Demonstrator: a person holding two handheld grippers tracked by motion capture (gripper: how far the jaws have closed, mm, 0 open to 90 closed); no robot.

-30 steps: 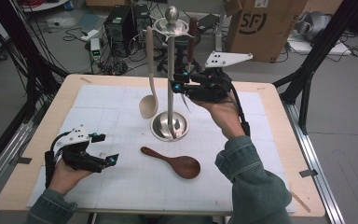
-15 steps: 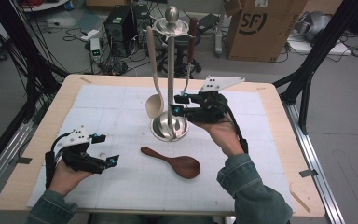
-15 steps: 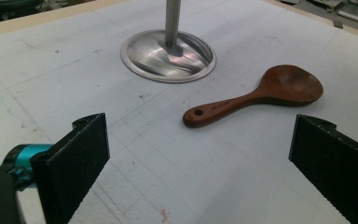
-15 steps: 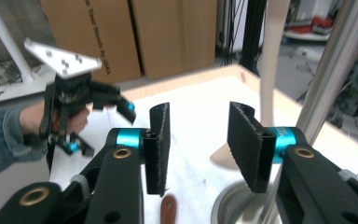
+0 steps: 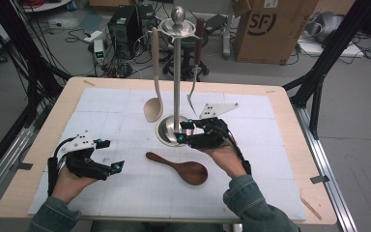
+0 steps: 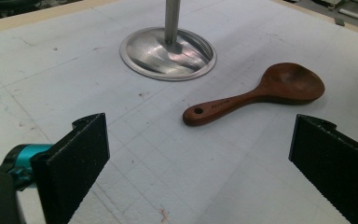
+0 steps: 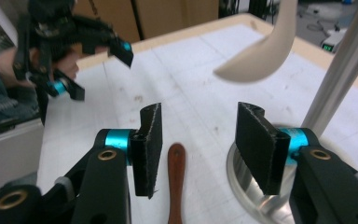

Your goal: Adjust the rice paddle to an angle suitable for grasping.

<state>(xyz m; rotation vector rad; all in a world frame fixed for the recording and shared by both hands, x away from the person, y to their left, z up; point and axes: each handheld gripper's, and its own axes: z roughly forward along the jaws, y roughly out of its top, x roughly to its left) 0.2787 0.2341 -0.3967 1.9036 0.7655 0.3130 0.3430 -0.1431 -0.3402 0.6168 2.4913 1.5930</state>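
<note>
The right claw (image 5: 179,131) is coming down on the wooden spoon (image 5: 179,166), which lies flat on the white mat of the desk (image 5: 280,193), just near of the round base of the metal utensil stand (image 5: 176,87). Judging by this, the step in hand is the approach for a pick-up: its jaws have just been opening and now stand partly spread, and in the right gripper view the spoon's handle end (image 7: 176,182) lies on the mat below the gap between them, not yet touched.

The spoon's long axis runs roughly left to right across the desk, tilted a little: the handle end points left and slightly far, the bowl right and slightly near, hollow side up. A small hole shows at the handle tip in the left gripper view (image 6: 198,111).

The next move, as I judge it, calls for lowering the right claw until its pads flank the thin handle and closing squarely across it. The stand's base sits just beside the right jaw, so there is little room on that side.

The left claw (image 5: 110,153) rests low at the near left with its jaws spread wide on nothing, well apart from the spoon. A pale ladle (image 5: 153,104) and a dark-handled utensil (image 5: 197,58) hang from the stand
</note>
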